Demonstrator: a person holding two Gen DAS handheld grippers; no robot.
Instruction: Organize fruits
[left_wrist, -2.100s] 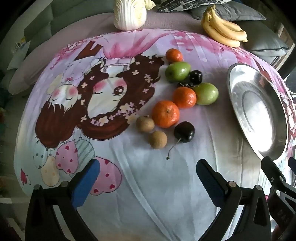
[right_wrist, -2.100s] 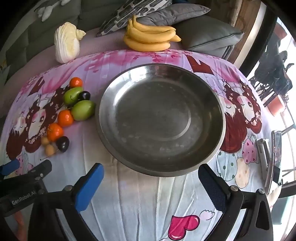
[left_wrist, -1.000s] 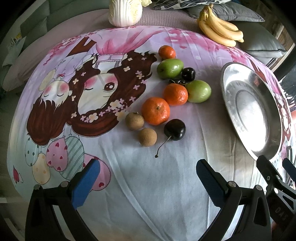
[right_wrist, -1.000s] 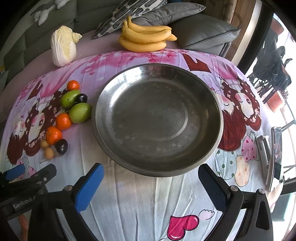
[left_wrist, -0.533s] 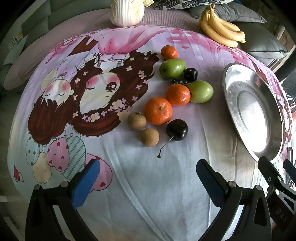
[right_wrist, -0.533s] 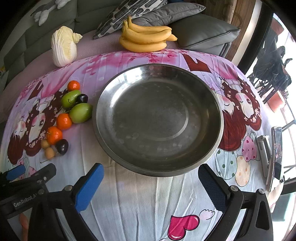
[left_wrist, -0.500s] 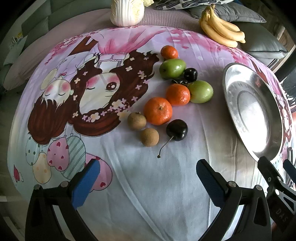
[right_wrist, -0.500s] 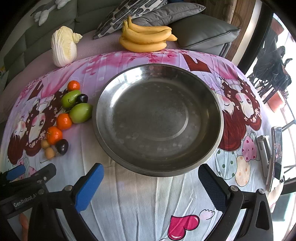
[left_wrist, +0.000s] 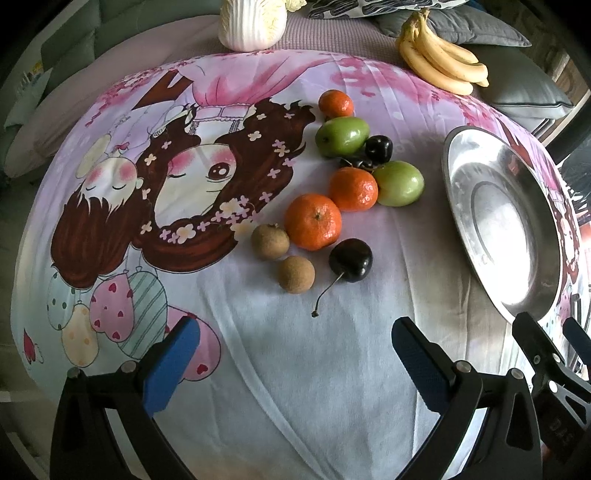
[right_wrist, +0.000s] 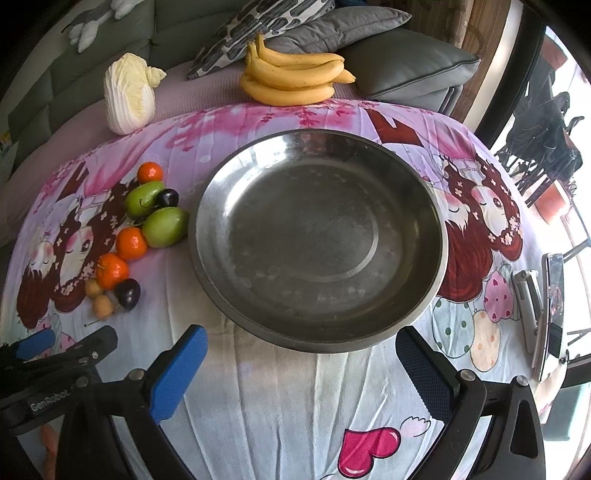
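Observation:
A cluster of fruit lies on the cartoon-print cloth: three tangerines, the nearest (left_wrist: 313, 220), two green fruits (left_wrist: 342, 136), two brown longans (left_wrist: 296, 274) and dark cherries (left_wrist: 350, 259). The empty steel bowl (right_wrist: 317, 325) stands to their right and also shows in the left wrist view (left_wrist: 461, 229). My left gripper (left_wrist: 295, 358) is open and empty, just short of the cherry and longans. My right gripper (right_wrist: 301, 363) is open and empty at the bowl's near rim.
A bunch of bananas (right_wrist: 295, 83) and a napa cabbage (right_wrist: 129, 98) lie behind the table on the sofa, with grey cushions (right_wrist: 406, 68). A phone and a folded tool (right_wrist: 543, 306) lie at the table's right edge.
The left gripper has shifted slightly over the last two seconds, and the fruit cluster sits a little lower and closer in its view. The right gripper has barely moved. Both stay open.

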